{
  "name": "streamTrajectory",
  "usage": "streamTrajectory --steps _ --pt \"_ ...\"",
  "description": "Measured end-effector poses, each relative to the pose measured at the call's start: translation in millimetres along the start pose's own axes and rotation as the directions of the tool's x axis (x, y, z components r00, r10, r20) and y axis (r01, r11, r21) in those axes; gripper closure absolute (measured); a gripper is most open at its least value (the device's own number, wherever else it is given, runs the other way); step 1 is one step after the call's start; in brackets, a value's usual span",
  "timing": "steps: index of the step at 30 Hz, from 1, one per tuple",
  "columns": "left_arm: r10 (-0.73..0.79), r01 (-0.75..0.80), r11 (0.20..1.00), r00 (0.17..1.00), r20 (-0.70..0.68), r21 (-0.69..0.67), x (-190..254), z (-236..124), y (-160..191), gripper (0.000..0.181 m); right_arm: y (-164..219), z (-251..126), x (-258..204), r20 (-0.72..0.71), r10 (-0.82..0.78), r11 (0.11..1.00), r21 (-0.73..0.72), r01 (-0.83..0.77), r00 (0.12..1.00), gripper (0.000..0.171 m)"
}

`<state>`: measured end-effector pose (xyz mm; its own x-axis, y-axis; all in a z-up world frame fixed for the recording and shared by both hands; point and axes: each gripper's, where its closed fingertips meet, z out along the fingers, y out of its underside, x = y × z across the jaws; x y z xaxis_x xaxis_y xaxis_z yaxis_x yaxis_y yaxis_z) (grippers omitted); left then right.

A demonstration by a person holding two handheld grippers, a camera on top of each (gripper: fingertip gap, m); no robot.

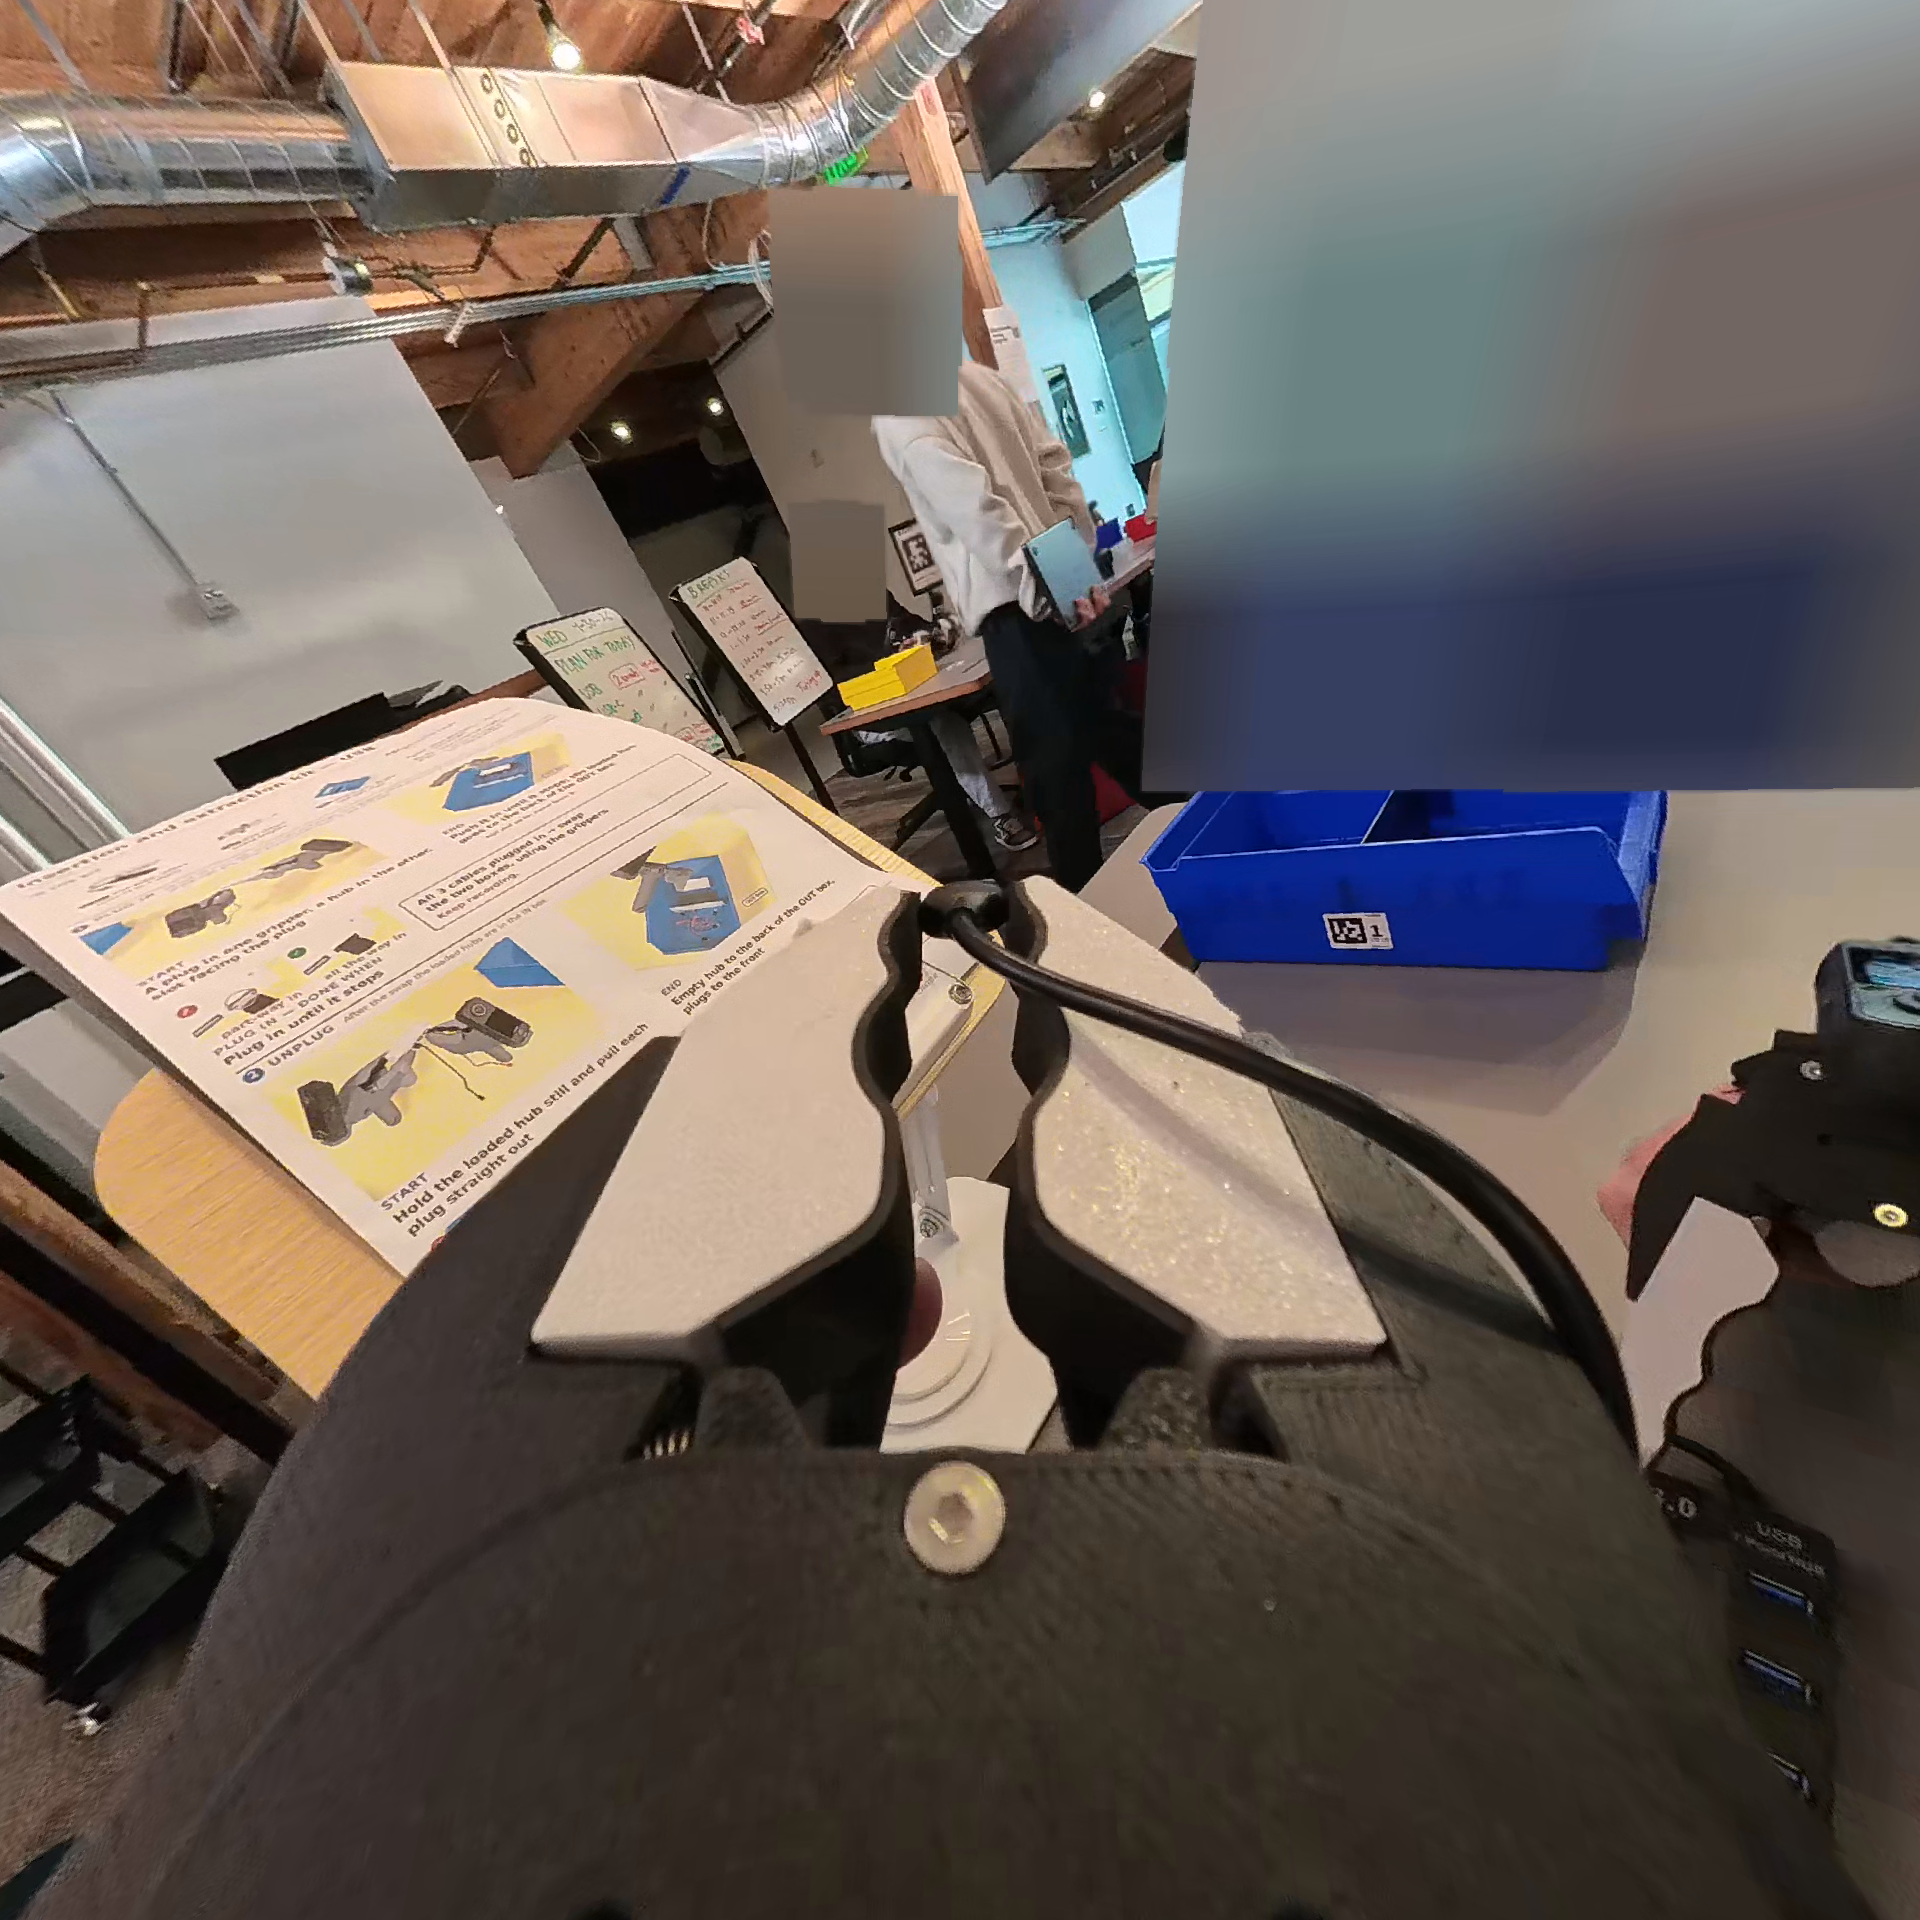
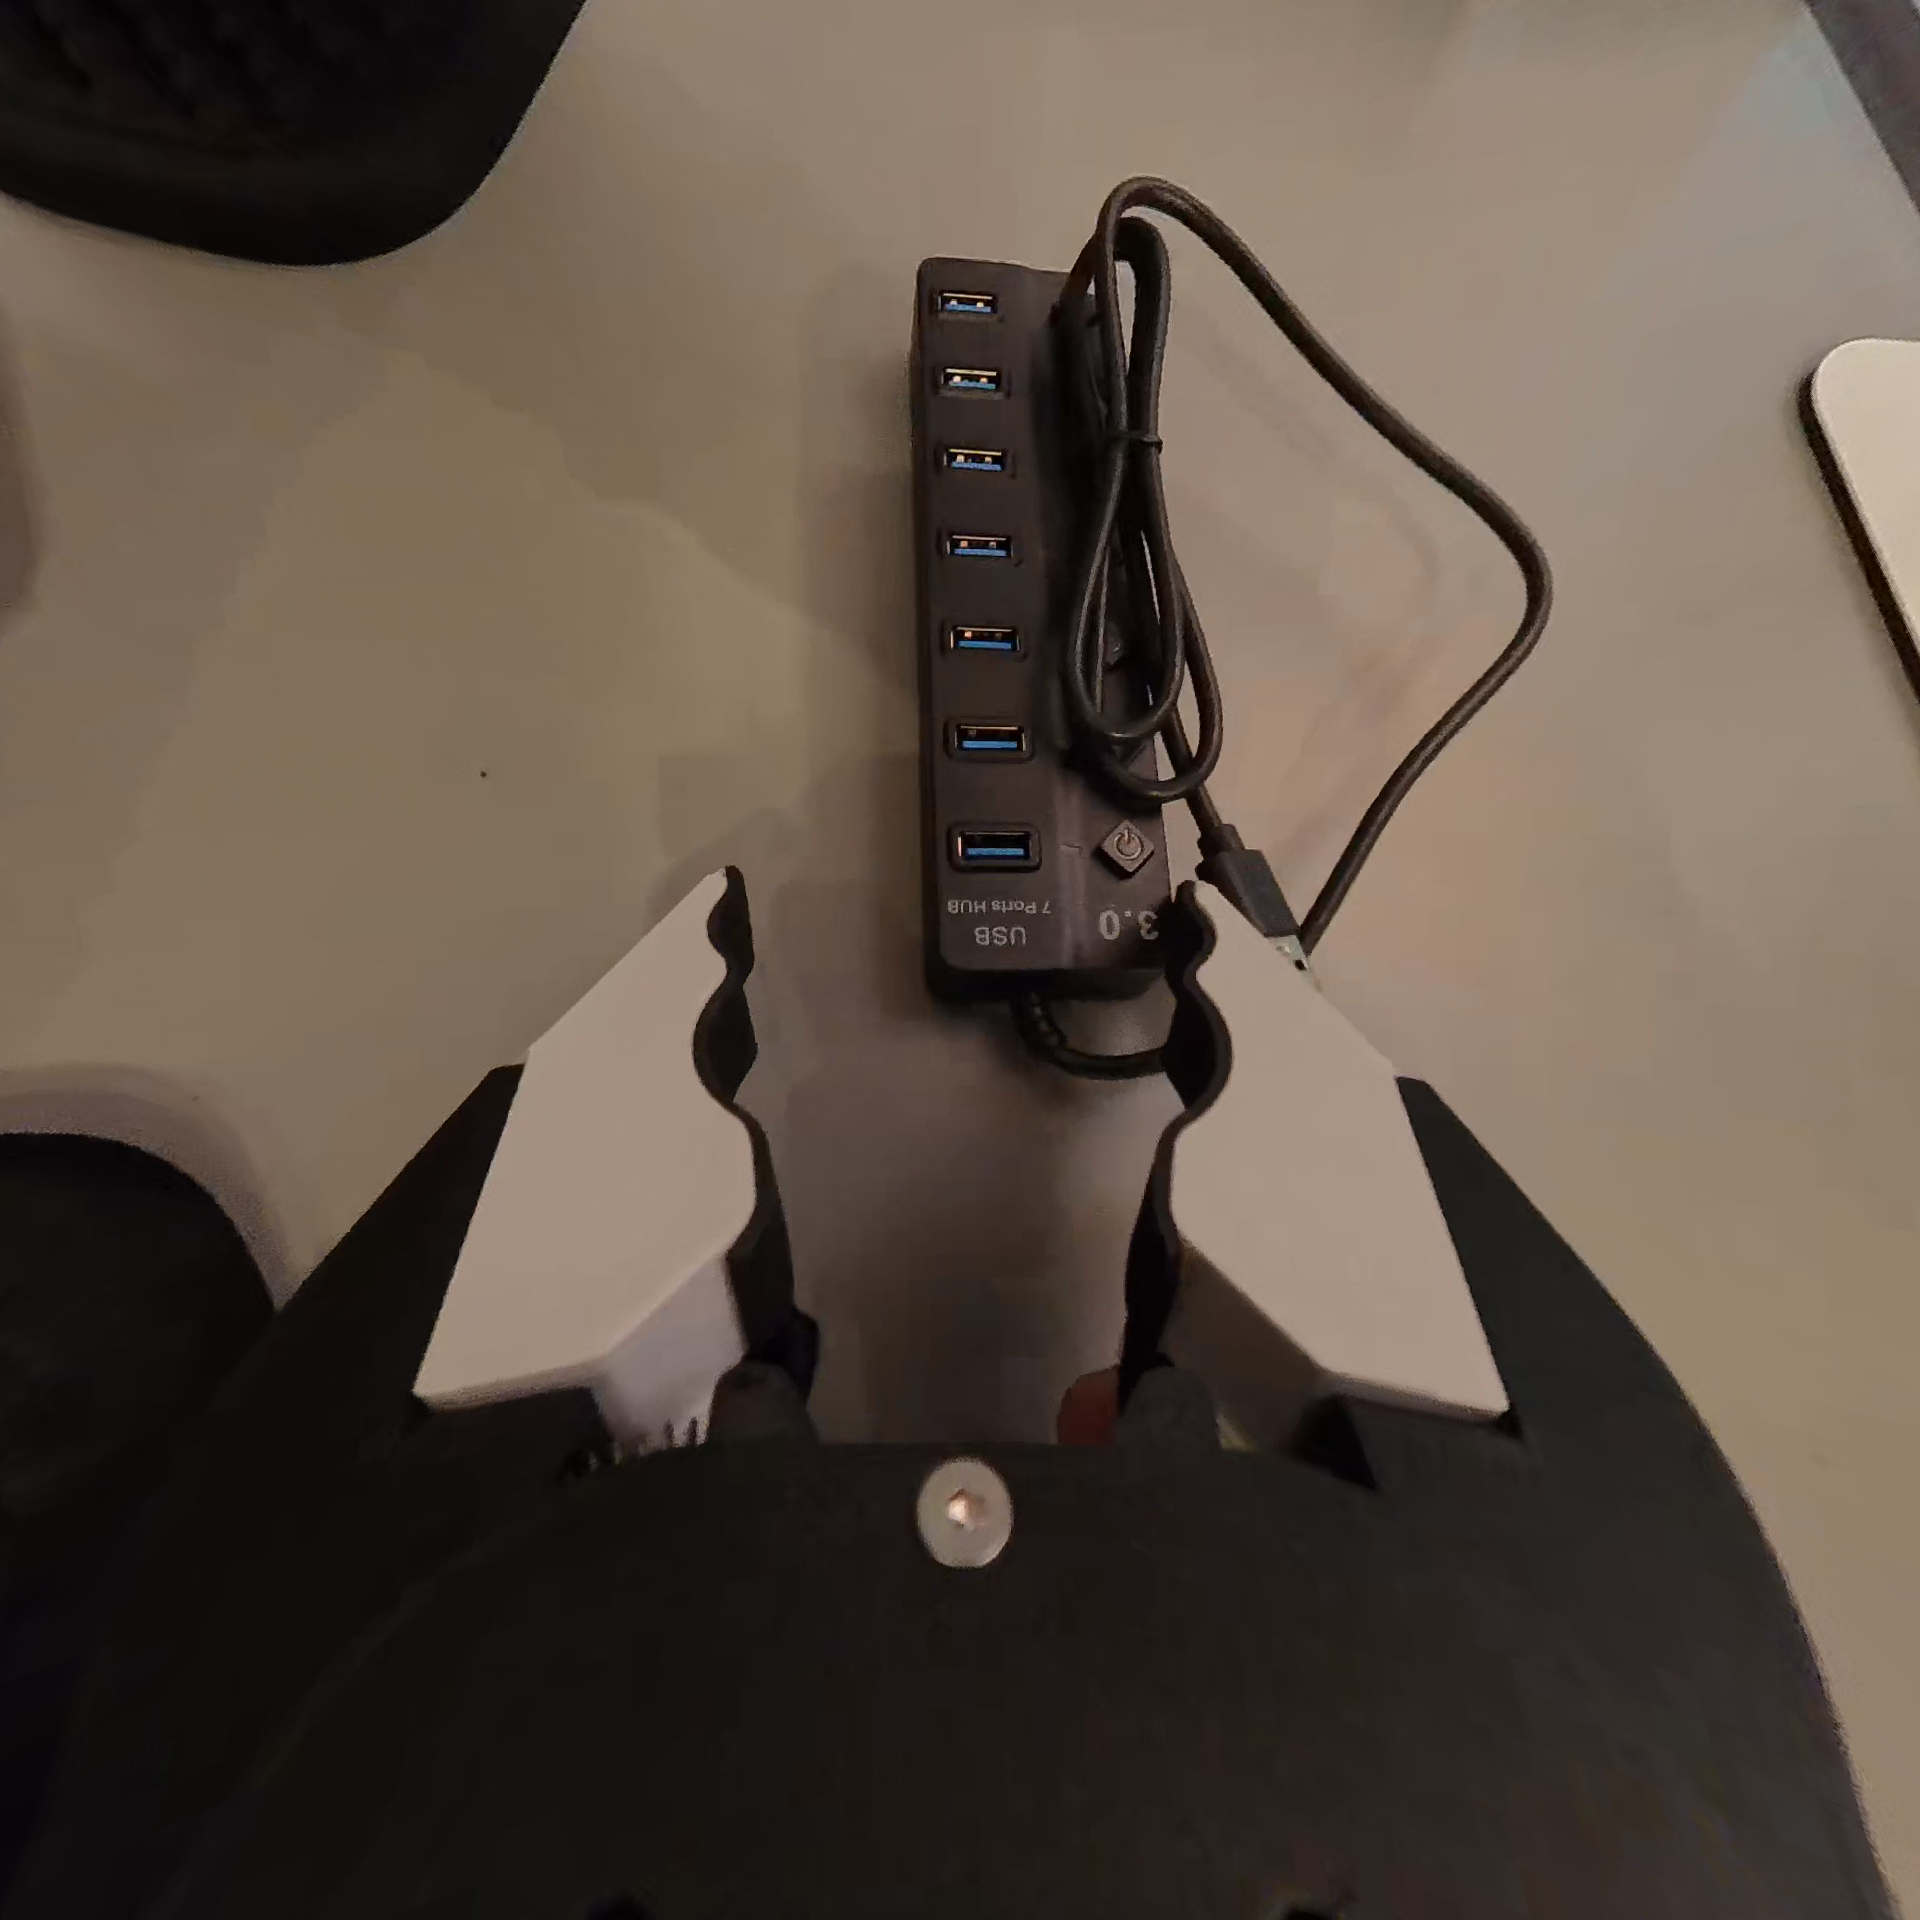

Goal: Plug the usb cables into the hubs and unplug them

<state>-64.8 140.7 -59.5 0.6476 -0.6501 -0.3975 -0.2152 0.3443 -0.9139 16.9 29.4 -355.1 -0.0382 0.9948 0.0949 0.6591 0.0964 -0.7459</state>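
Black, the USB hub [image 2: 997,623] lies flat on the grey bench [image 2: 520,520] at twelve o'clock of the right claw [image 2: 961,904], whose fingers gape wide just short of its near end. The left claw [image 1: 971,909] pinches a black cable [image 1: 1195,1039] at its tips, raised above the bench.

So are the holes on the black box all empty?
Yes, empty. All seven ports on the hub show open blue insides; no plug sits in any.

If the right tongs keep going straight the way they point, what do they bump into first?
Probably the black USB hub lying on the table. The open right tongs point down at its near end, one tip beside its coiled cable. Depth is hard to judge.
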Motion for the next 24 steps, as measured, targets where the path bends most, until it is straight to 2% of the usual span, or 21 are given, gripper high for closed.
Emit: streamTrajectory --steps 5,7,10,19,22,24 --pt "-0.01 0.01 1.0 1.0 -0.007 0.0 0 1 2 0.166 6 11 10 0.014 -0.001 0.999 -0.04 0.002 1.0 0.091" --pt "-0.007 0.007 1.0 1.0 -0.009 -0.004 1 2 3 0.166 8 14 14 0.044 0.018 0.998 -0.056 -0.016 0.999 0.097" --pt "0.0 0.0 1.0 1.0 -0.012 -0.005 2 2 3 0.166 6 17 17 0.094 0.027 0.998 -0.056 -0.022 0.995 0.119" --pt "0.003 -0.003 1.0 1.0 -0.021 -0.015 3 4 7 0.166 3 17 19 0.158 0.001 1.0 -0.023 0.003 0.988 0.12" --pt "0.005 -0.005 1.0 1.0 -0.022 -0.013 3 3 6 0.16 -7 6 27 0.127 0.039 0.998 0.038 -0.044 0.991 0.12" --pt "0.003 -0.004 1.0 1.0 -0.021 -0.012 2 2 6 0.166 -19 -10 34 0.108 0.065 0.993 0.096 -0.076 0.992 0.12"
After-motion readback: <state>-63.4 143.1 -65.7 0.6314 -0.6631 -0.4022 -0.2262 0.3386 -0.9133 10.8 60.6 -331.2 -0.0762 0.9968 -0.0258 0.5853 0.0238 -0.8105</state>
